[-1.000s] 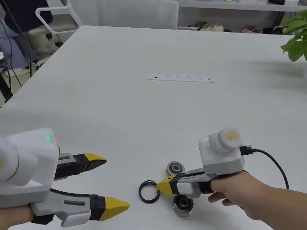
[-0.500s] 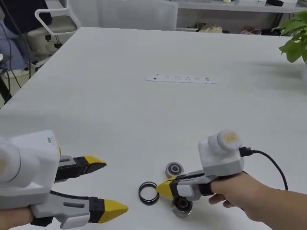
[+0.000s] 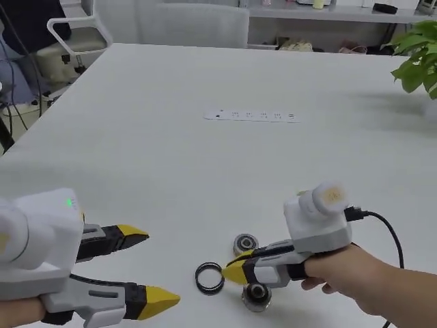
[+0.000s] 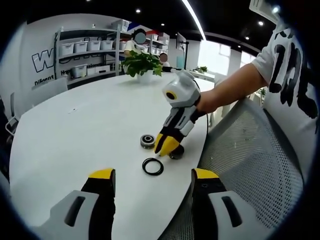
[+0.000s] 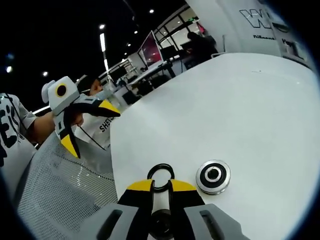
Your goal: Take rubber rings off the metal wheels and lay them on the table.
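Head view: right gripper (image 3: 231, 270), jaws nearly together beside the rubber ring (image 3: 209, 277), risks nudging the neighbouring metal wheel (image 3: 256, 296) rolling; left gripper (image 3: 162, 266) gapes empty.

Bench (image 3: 205, 164): large, white, matt top.
Power strip (image 3: 247, 115): white, lying flat on the bench's far half.
Chair (image 3: 75, 34): white frame, at the far left corner.
Potted plant (image 3: 415, 58): green leaves, at the far right edge.
Shelving (image 4: 87, 52): open racks of white storage bins, against a lettered wall.
Ceiling (image 4: 165, 11): dark, with spot lamps and a strip light (image 4: 192, 17).
Mesh chair back (image 4: 250, 145): grey, beside the bench.
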`<state>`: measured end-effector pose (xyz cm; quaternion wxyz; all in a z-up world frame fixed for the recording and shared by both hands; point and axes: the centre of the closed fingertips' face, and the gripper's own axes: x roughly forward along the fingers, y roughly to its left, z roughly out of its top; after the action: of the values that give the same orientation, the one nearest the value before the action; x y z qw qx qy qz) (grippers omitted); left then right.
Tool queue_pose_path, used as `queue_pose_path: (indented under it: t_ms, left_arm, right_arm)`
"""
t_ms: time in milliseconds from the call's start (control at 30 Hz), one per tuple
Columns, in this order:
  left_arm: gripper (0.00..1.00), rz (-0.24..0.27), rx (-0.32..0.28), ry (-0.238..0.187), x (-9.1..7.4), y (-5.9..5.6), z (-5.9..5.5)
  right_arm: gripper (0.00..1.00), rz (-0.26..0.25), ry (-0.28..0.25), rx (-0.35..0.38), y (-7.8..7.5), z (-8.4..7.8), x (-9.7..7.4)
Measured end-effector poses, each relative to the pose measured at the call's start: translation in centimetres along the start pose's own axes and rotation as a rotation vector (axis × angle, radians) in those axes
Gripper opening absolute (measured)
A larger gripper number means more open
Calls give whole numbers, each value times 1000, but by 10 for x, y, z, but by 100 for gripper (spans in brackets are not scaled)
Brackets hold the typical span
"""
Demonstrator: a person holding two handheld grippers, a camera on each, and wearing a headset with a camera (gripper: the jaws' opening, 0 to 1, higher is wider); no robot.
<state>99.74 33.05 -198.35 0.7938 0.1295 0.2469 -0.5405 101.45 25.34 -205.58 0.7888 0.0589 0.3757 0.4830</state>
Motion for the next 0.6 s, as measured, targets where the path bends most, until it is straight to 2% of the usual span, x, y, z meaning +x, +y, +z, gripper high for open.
queue_pose_path:
  t_ms: [300, 500, 600]
  left_arm:
    - [60, 7, 6, -11, -4, 1, 5]
    - [60, 18, 16, -13, -5, 2, 9]
    - [60, 19, 15, -22, -6, 2, 12]
  right_arm:
    - [16, -32, -46, -49, 0, 13, -18]
    - [20, -67, -79, -119, 1, 24, -37]
    - [24, -81, -97, -128, 1, 27, -45]
